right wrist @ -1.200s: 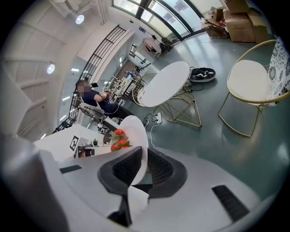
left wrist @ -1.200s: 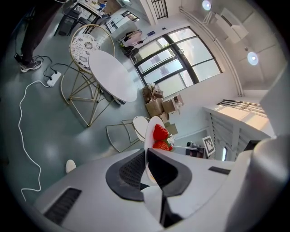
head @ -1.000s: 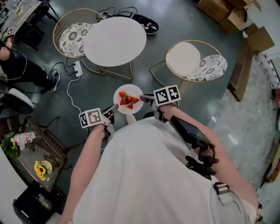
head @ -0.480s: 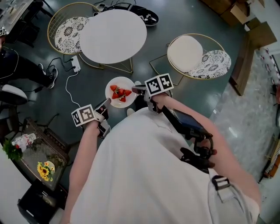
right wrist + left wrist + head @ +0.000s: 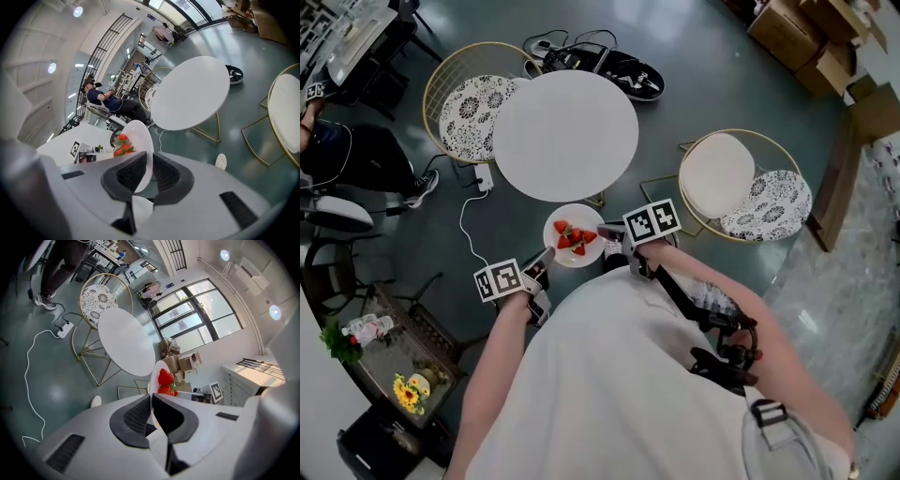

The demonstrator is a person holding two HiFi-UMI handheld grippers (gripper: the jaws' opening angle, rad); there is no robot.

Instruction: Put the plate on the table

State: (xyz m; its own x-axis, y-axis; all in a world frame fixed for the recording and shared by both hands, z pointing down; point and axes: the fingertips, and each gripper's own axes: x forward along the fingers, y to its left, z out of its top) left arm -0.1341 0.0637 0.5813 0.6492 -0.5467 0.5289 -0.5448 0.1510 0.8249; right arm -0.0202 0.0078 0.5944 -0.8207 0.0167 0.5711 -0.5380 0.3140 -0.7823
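Observation:
A white plate (image 5: 575, 236) with several strawberries (image 5: 572, 238) on it is held in the air between both grippers, just short of the round white table (image 5: 565, 135). My left gripper (image 5: 544, 256) is shut on the plate's near-left rim, my right gripper (image 5: 607, 231) shut on its right rim. In the left gripper view the plate's edge (image 5: 153, 380) runs between the jaws with strawberries (image 5: 165, 382) above them. The right gripper view shows the plate (image 5: 138, 145) clamped between the pads and the table (image 5: 191, 93) beyond.
Two gold wire chairs flank the table, one at the left (image 5: 470, 101) and one at the right (image 5: 741, 186). Shoes (image 5: 617, 67) lie behind the table. A white cable and power strip (image 5: 476, 197) trail on the floor. Cardboard boxes (image 5: 816, 37) stand at the back right.
The plate and both grippers have come nearer to the round table, which now lies directly ahead of the plate. Both grips on the rim are unchanged.

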